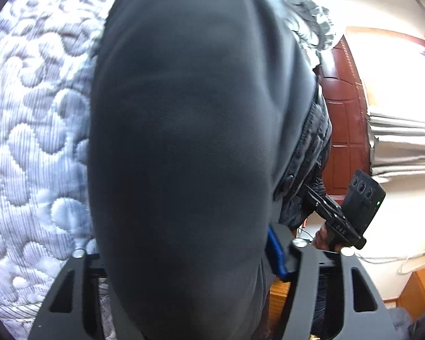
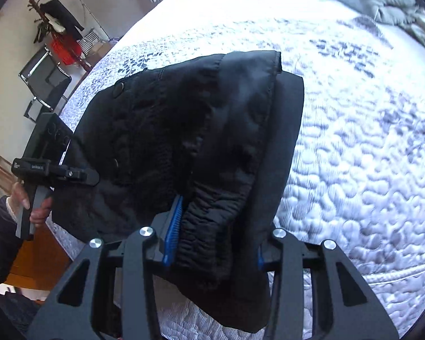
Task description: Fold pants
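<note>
While both grippers clamp the black fabric pants (image 2: 184, 147) mid-frame above the white quilted mattress (image 2: 354, 155), right gripper (image 2: 215, 243) pinches the waistband, left gripper (image 1: 184, 266) bunched cloth.

Pants (image 2: 184, 147) hang over bed (image 2: 354, 170), btwn right gripper (image 2: 212, 243) jaws; left gripper (image 2: 79, 174) at pants' left.
</note>
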`<move>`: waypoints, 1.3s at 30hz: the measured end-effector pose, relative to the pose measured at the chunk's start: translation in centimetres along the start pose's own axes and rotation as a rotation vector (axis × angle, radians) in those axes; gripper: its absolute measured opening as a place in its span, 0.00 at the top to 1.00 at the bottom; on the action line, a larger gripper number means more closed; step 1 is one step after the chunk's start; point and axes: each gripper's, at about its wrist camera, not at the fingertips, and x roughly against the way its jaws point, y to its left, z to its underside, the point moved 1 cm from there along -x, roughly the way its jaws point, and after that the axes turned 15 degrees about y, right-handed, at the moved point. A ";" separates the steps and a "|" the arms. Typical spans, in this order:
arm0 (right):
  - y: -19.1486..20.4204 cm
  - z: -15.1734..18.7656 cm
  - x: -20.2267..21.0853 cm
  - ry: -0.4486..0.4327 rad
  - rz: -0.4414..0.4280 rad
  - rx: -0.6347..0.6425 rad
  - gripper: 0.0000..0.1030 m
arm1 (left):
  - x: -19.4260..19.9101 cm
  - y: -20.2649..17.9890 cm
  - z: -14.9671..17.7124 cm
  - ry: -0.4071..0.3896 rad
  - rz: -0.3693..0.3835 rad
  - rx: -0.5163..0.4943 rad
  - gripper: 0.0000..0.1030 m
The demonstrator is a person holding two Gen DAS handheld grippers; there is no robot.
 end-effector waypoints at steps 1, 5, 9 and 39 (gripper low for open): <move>0.1 0.1 0.2 -0.010 0.013 0.007 0.62 | 0.0 -0.2 0.0 -0.005 0.005 -0.009 0.47; 0.4 0.6 1.8 -0.056 0.043 0.026 0.64 | 0.6 -1.0 -0.4 -0.044 0.024 -0.061 0.57; 0.1 -0.1 3.3 -0.104 0.030 0.030 0.64 | 1.7 -2.6 -1.3 -0.079 0.035 -0.105 0.57; -12.8 -14.6 -7.8 -0.002 -0.413 -0.167 0.55 | 6.0 3.0 -12.0 -0.171 -0.076 -0.041 0.34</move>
